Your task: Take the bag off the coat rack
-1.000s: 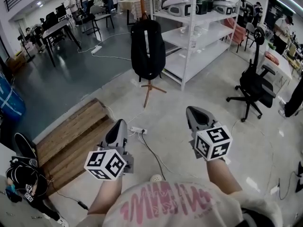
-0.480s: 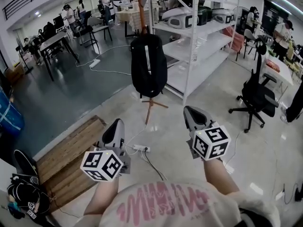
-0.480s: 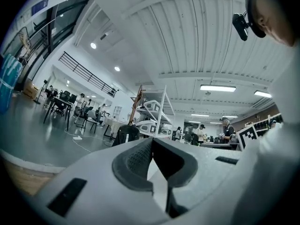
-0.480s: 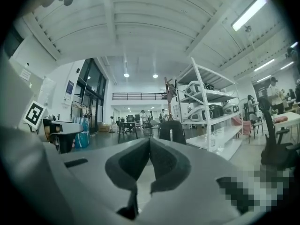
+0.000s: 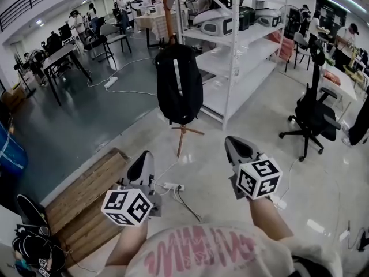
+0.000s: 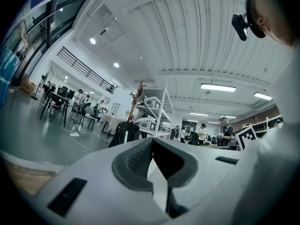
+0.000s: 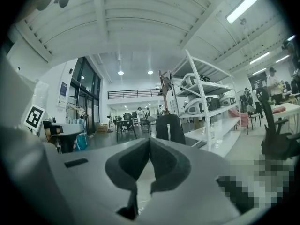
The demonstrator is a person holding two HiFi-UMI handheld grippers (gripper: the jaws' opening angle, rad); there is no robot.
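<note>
Head view, stock taken as I steer the rig from afar.

1. Bag [image 5: 180, 82]: black, long, hanging upright at far centre from the coat rack [image 5: 168, 16]. Its top sits against the wooden pole and its lower end is clear of the floor, above the rack's splayed feet. The loop or hook that carries it is too small to make out. Since it hangs by its top, I judge it must be lifted before it comes away.

2. Left tongs [image 5: 145, 156]: near left, closed tight on nothing, nose aimed toward the rack, well apart from the bag. Carried low and level, I judge, because this is the approach.

3. Right tongs [image 5: 232, 141]: near right, likewise pressed together and empty, pointing the same way. The right gripper view puts the bag straight ahead over the closed tips, so this pair looks lined up for the reach.

4. White shelving [image 5: 233, 56]: just right of the rack. I judge it leaves little room on that side, which favours coming in from the near and left.

5. Power strip [image 5: 172, 186]: on the floor with its cable, between me and the rack; a trip risk.

6. Wooden boards [image 5: 86, 192]: near left, on the floor.

7. Office chair [image 5: 311, 111]: far right, out of the path.

Status, as I judge it: nothing taken yet; both tongs must open before either meets the bag.
</note>
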